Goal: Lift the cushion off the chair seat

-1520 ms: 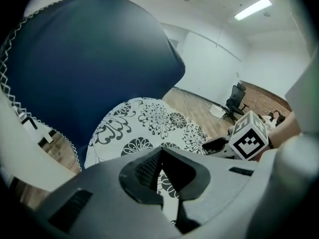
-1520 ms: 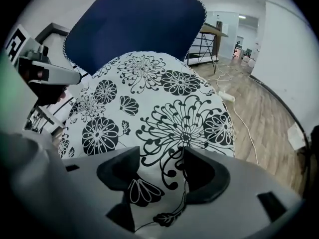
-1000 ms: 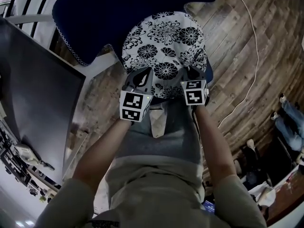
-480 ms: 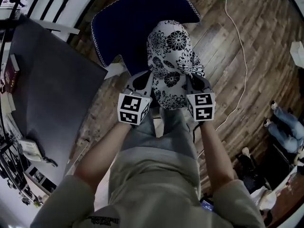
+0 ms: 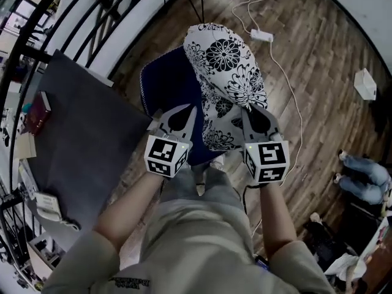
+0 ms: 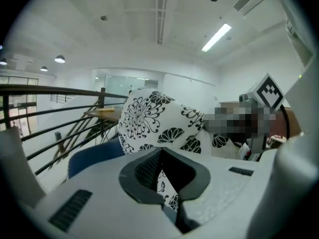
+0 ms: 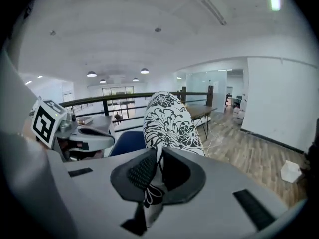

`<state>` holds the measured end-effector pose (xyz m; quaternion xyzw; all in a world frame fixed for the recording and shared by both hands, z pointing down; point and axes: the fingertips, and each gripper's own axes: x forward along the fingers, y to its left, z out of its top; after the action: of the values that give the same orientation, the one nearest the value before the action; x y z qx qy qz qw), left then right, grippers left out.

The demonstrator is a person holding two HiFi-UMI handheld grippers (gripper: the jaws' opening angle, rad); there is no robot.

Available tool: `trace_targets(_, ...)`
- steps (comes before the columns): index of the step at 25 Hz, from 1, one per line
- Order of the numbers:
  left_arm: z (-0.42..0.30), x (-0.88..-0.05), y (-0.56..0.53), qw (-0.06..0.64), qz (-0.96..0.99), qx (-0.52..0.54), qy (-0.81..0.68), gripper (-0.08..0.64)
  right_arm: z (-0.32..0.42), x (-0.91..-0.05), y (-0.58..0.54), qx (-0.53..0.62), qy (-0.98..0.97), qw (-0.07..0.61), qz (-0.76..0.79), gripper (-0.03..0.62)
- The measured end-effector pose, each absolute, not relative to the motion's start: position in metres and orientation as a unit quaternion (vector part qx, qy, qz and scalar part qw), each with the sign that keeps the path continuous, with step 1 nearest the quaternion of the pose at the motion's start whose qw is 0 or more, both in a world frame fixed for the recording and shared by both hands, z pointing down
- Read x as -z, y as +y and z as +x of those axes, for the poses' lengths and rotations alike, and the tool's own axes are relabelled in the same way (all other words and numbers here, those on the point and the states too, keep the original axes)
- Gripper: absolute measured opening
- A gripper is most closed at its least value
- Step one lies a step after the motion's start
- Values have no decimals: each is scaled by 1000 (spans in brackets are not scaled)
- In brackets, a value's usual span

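A white cushion with black flower print (image 5: 225, 84) hangs in the air, folded lengthwise, well above the blue chair seat (image 5: 166, 87). My left gripper (image 5: 191, 110) is shut on its near left edge, and my right gripper (image 5: 247, 110) is shut on its near right edge. In the left gripper view the cushion (image 6: 154, 123) rises past the closed jaws, with fabric pinched between the pads. In the right gripper view the cushion (image 7: 169, 126) stands up in front, its edge clamped in the jaws, and the blue seat (image 7: 127, 142) shows low behind it.
A dark desk (image 5: 73, 133) with books and clutter lies left of the chair. A black railing (image 5: 92, 17) runs behind it. On the wooden floor lie a white power strip (image 5: 261, 35) with cable and a small white box (image 5: 365, 83). A seated person's legs (image 5: 361, 176) show at right.
Both grippers have risen together with the cushion, which has come off the blue seat; the chair now looks smaller and farther below, and the cushion hangs folded between the grippers.
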<state>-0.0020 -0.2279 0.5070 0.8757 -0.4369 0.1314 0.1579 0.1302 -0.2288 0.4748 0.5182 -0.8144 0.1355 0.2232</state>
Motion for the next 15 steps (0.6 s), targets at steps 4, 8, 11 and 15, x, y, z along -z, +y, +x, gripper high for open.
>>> trace_targets(4,-4,-427,-233,126,885,-91,-440,5,133,-382,-226,-96,-825,166,531,23)
trace_targets(8,-7,-356,-227,81,895,-51,-435,5,138,-307,-207,-67,-830,122,540,25)
trace_targets(11,-15,-297,-207,48,903,-30,-426,5,134,-243,-177,-35,-833,84,545,25)
trace_targets(15,-32,-241,-172,15,907,6,-420,5,126,-190,-134,6,-836,39,548,29)
